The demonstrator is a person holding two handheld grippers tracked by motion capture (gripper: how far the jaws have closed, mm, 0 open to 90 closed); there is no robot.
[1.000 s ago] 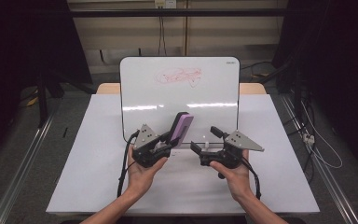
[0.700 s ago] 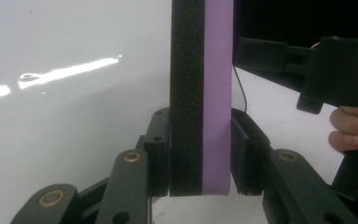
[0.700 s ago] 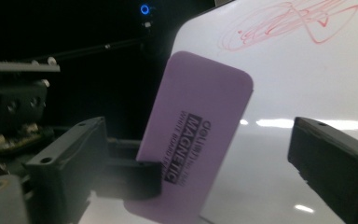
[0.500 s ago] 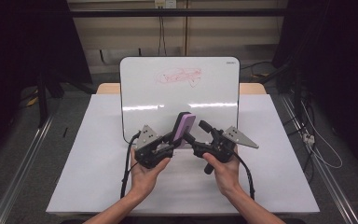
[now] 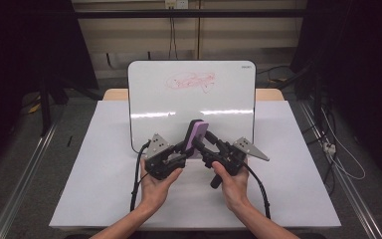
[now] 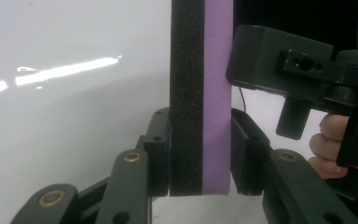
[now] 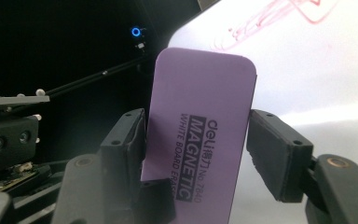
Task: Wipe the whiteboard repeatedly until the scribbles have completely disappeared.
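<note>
1. The whiteboard [image 5: 191,107] stands unmoved on the white surface [image 5: 94,164], red scribble near its top.
2. The right gripper [image 5: 205,141] has swung in from a second ago; its fingers [image 7: 279,154] now bracket the eraser, spread, not yet pinching.
3. The left gripper [image 5: 188,147] still pinches the purple eraser [image 5: 197,137] upright before the board.

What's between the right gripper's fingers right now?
The purple eraser, upright in the gap between the right gripper's open fingers in its own view. The left gripper clamps its faces.
</note>
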